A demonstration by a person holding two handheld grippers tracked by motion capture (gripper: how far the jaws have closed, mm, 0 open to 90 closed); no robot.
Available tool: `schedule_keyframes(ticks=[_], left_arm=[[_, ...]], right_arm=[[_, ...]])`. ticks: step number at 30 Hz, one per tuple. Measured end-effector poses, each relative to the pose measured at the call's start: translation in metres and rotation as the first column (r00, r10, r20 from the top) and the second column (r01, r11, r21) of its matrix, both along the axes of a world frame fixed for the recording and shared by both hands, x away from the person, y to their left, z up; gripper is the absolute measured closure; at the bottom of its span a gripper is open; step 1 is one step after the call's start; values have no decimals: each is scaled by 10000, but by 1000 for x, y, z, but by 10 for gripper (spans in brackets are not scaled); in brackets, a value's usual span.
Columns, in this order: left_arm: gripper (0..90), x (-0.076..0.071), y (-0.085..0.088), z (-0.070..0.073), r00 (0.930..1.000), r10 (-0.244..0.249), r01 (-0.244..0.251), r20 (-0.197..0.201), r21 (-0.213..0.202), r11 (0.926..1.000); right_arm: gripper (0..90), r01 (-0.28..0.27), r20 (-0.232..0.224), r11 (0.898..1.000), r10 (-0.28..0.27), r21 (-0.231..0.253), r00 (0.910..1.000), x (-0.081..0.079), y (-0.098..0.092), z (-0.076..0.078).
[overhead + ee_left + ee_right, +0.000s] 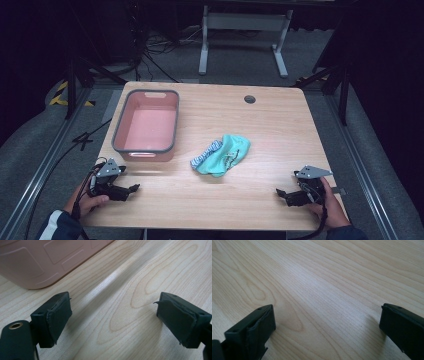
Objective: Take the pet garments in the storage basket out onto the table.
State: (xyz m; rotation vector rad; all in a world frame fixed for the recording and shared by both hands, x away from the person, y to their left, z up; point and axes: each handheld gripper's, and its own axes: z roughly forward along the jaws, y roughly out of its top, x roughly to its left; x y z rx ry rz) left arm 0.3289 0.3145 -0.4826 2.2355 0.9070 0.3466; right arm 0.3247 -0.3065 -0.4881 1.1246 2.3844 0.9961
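High view: a crumpled teal cloth lies mid-tabletop, a blue-and-white patterned piece at its left end.
Cloth axis: long side runs from lower left to upper right, toward the far right corner.
Bin: a pink bin with grey rim sits just left of the cloth, apart from it.
Left hand-held gripper: jaws wide, nothing between them, near the bin's front.
Right hand-held gripper: jaws wide over bare wood.

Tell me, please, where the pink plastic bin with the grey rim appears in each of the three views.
High view: the pink plastic bin with the grey rim stands on the table's left half, beyond the left tongs.
Left gripper view: its pink wall is at the top left.
Right gripper view: not in it.
Shared landmark: the light wooden tabletop.
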Motion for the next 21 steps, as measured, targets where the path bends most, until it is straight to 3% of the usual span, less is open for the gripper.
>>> schedule_keyframes(ticks=[21], left_arm=[[109, 1, -1, 0, 10000, 14, -14, -47, 12, 10000]], right_arm=[[6, -1, 1, 10000, 1, 1, 10000, 0, 0, 0]])
